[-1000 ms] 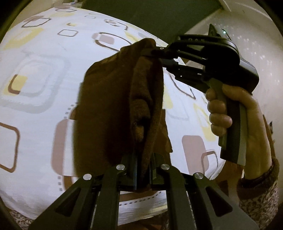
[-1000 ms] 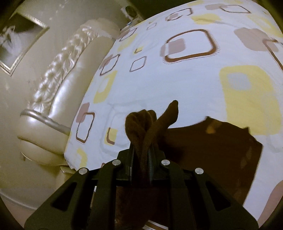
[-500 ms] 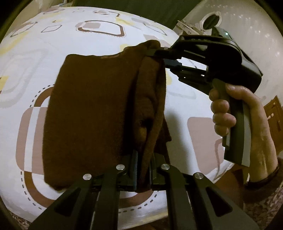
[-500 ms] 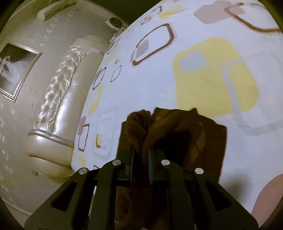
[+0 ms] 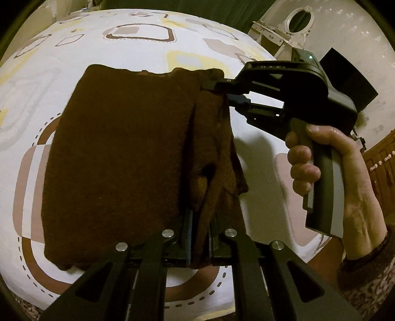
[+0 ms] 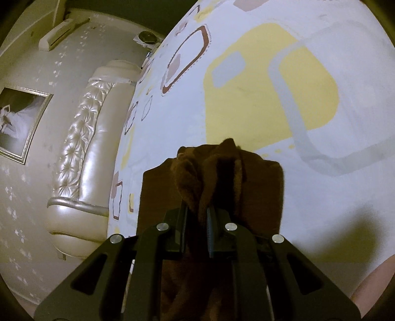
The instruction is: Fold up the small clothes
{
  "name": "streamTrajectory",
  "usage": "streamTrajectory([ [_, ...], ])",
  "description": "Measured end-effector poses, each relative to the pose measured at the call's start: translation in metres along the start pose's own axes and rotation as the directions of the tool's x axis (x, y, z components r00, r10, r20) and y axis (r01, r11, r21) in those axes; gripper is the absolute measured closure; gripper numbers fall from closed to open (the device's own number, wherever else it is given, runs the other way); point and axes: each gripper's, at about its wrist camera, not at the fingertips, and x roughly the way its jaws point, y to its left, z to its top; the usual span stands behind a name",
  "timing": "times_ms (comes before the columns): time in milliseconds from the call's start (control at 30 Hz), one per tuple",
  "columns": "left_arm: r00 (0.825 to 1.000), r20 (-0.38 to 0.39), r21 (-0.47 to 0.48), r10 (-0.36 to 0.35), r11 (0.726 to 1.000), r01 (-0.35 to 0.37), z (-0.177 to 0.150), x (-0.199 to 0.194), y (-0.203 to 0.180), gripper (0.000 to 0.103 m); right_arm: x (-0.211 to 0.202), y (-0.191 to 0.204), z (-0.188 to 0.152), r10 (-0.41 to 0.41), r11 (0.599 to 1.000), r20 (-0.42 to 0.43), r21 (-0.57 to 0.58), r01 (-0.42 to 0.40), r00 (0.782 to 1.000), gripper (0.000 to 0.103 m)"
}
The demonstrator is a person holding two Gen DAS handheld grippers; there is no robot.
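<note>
A brown knitted garment (image 5: 118,153) lies folded flat on the patterned bed sheet (image 5: 37,74), with its right edge bunched up. My left gripper (image 5: 198,237) is shut on the near end of that bunched edge. My right gripper (image 5: 217,90) shows in the left wrist view, shut on the far end of the same edge, held by a hand (image 5: 328,160). In the right wrist view, my right gripper (image 6: 196,222) is shut on a brown fabric bunch (image 6: 209,172) close above the sheet (image 6: 271,98).
A cream tufted headboard (image 6: 81,153) and a framed picture (image 6: 19,126) stand left of the bed. A white vanity with an oval mirror (image 5: 298,19) and a dark box (image 5: 350,74) stand beyond the bed's far right corner.
Both grippers have carried the garment's held edge over and down, so the garment went from hanging upright to lying spread flat on the sheet. Both stay shut on it.
</note>
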Motion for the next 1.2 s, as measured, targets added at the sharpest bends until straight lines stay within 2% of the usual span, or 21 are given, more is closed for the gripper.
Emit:
streamTrajectory([
  [1200, 0.995, 0.007, 0.073, 0.104, 0.992, -0.104, -0.011, 0.012, -0.033, 0.093, 0.009, -0.038, -0.011, 0.054, 0.993, 0.015, 0.104, -0.056, 0.998, 0.091],
])
